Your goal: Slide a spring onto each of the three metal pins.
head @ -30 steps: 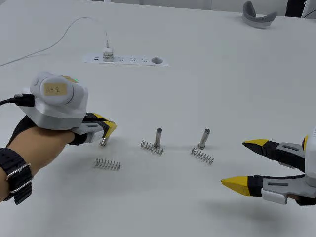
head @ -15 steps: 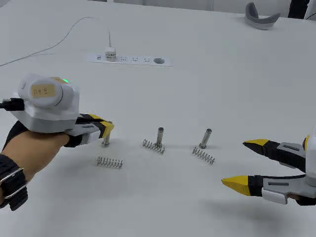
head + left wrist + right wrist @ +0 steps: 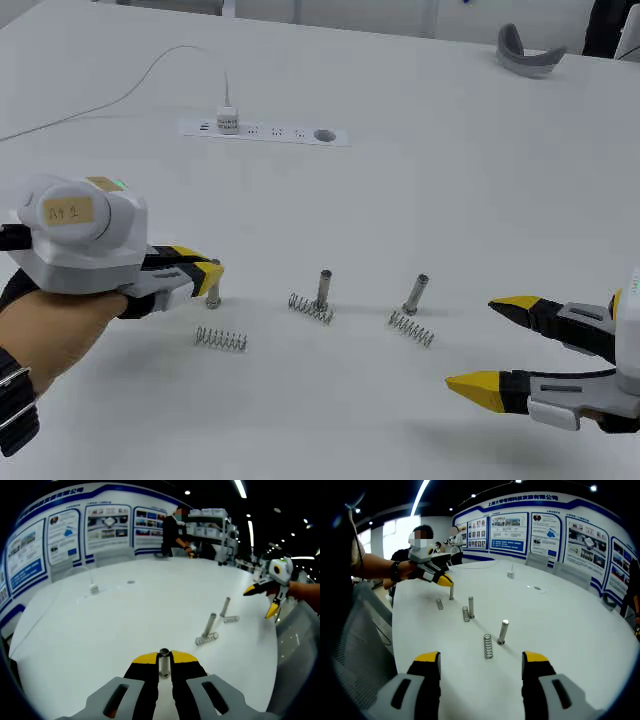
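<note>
Steel pins are seen upright on the white surface (image 3: 400,180). The left pin (image 3: 163,661) is clamped in the closed left tool (image 3: 210,277); the middle pin (image 3: 324,285) and right pin (image 3: 417,293) are free. The left spring (image 3: 220,340), middle spring (image 3: 310,307) and right spring (image 3: 411,329) lie flat alongside, unthreaded. The right tool (image 3: 470,342) is held wide open, empty. The first pin is judged to be steadied; next, a spring must be gripped and aligned over its top.

This looks like a lab or demonstration hall: a broad white worktop (image 3: 450,180) carrying a power strip (image 3: 265,131), blue-and-white information posters (image 3: 545,532) lining the wall, stocked shelves (image 3: 210,522) at the back, and strip lights (image 3: 242,487) in a dark ceiling.
</note>
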The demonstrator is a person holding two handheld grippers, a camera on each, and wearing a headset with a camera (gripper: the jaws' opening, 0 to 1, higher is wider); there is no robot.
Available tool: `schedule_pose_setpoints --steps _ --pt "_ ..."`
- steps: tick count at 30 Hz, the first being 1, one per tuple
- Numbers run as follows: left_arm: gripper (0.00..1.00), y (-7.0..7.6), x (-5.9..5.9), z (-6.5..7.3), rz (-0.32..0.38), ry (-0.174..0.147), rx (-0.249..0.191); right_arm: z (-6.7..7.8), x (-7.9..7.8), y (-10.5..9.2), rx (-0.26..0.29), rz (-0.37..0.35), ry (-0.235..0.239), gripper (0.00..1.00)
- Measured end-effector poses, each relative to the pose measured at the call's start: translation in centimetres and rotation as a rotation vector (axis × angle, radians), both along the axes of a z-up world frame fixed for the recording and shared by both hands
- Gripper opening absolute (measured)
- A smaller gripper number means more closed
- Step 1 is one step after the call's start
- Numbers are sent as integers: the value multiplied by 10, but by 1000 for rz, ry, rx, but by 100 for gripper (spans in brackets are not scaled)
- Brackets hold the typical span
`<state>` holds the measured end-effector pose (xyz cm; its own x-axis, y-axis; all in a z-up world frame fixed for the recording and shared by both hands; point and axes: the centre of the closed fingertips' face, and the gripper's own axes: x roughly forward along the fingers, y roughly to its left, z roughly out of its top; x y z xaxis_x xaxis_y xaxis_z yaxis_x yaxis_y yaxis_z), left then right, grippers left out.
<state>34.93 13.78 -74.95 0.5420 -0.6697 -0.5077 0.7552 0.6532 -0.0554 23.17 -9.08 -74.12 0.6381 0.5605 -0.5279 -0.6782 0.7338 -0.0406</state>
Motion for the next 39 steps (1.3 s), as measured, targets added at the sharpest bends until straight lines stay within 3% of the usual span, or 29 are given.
schedule_pose_setpoints --steps 15,24,32,39 --pt "8 2 -9 -2 -14 -15 1 7 0 6 -2 20 -10 67" --pt "8 1 -9 -7 -23 -29 25 9 1 9 -1 34 -17 67" --pt "12 2 -9 -7 -21 -31 14 11 2 8 -2 35 -24 67" --pt "19 4 -10 1 -25 -54 -15 17 3 12 -5 47 -38 67"
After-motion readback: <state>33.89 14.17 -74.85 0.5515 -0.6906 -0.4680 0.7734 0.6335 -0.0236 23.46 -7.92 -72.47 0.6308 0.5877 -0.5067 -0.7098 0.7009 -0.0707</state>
